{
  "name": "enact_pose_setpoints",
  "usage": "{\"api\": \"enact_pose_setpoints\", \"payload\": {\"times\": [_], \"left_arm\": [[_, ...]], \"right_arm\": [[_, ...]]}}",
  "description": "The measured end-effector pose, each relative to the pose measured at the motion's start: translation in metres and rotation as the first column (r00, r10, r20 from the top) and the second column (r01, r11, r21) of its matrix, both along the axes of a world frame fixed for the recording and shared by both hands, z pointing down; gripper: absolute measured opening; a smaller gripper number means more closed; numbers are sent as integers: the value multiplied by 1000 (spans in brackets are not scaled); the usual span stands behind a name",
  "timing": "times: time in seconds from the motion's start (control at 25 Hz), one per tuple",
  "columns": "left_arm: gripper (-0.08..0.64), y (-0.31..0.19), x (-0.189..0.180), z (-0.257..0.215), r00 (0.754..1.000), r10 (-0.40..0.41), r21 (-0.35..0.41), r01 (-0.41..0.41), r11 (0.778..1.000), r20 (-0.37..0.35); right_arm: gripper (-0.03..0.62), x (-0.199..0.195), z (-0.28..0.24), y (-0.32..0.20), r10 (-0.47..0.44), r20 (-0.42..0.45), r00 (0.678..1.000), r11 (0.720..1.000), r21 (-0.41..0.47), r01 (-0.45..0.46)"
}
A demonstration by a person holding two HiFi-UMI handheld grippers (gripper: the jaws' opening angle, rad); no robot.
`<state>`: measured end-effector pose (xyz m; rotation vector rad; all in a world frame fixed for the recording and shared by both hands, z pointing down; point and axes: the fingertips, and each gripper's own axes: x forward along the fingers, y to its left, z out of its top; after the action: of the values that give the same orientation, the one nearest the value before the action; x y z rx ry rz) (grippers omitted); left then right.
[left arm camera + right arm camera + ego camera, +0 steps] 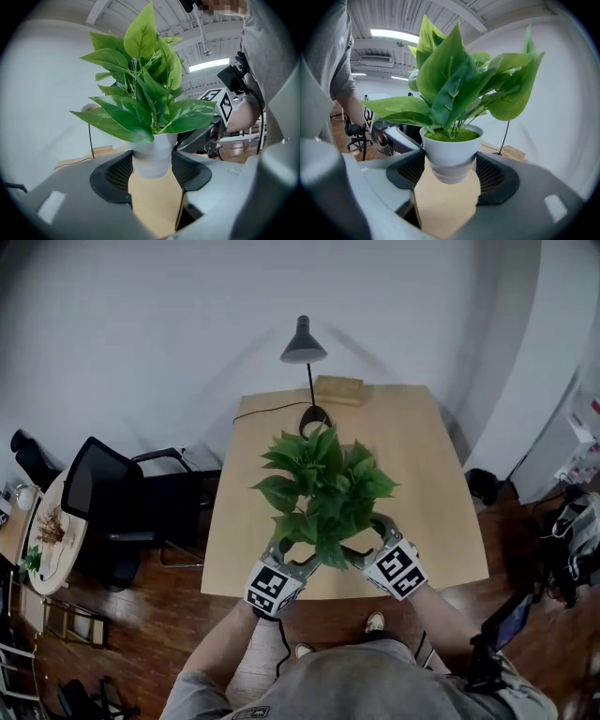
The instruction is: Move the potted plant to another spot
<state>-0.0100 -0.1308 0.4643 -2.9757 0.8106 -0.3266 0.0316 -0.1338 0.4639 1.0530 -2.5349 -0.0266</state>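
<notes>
A potted plant with broad green leaves point(323, 488) hangs over the near part of the wooden table point(422, 456). Its white pot point(152, 157) sits between the two black pads of my left gripper point(151, 168), which press on its sides. From the opposite side my right gripper point(451, 171) is shut on the same pot point(451, 154), whose bottom hangs above the tabletop. In the head view the leaves hide the pot, and the left gripper point(286, 554) and right gripper point(375, 535) reach in from either side.
A black desk lamp point(305, 343) with its cable and a small wooden box point(337, 388) stand at the table's far edge. A black office chair point(103, 493) is left of the table. A round side table point(56, 531) stands farther left.
</notes>
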Motion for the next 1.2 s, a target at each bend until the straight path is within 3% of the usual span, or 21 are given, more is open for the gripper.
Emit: {"api": "enact_pose_setpoints", "payload": {"times": [0.44,1.04,1.2], "left_arm": [[256,-14,127,17,1000,7,-26,-7,1000,29],[255,-37,160,42,994,103,-90,-100,991,28],[255,-49,160,50,992,127,-74,-126,989,13]], "right_arm": [[348,127,16,-13,11,28,1000,1000,-28,-10],[348,161,44,-32,118,16,993,988,-103,-116],[347,162,53,-41,150,12,989,984,-101,-148]]}}
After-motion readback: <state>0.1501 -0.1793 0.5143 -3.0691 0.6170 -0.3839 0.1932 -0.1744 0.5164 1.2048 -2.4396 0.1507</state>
